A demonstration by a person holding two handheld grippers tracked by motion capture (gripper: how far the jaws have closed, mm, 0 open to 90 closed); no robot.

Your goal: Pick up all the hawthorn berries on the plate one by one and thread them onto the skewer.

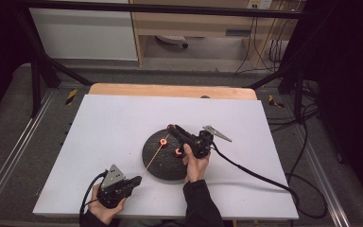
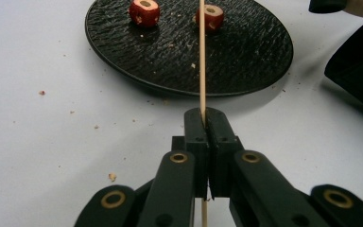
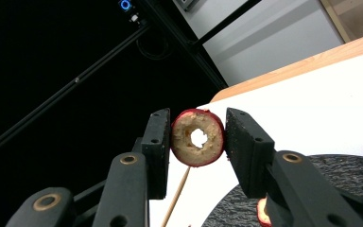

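A thin wooden skewer (image 2: 202, 71) is clamped in my left gripper (image 2: 204, 118), whose jaws are shut on its near end; the stick reaches out over the black round plate (image 2: 246, 61). Two cored red fruit pieces (image 2: 144, 12) (image 2: 210, 16) lie on that plate. My right gripper (image 3: 198, 139) is shut on a third cored red fruit slice (image 3: 198, 137), its hole facing the camera, with the skewer (image 3: 177, 196) passing just below it. From above, the left gripper (image 1: 136, 180) is near the front edge. The right gripper (image 1: 172, 127) hovers over the plate's (image 1: 165, 168) far rim.
A white sheet (image 1: 104, 127) covers the wooden table (image 1: 170, 90). Crumbs (image 2: 112, 176) dot the sheet near the left gripper. Black cables (image 1: 255, 172) trail off to the right. A dark metal frame (image 1: 38, 71) stands around the table.
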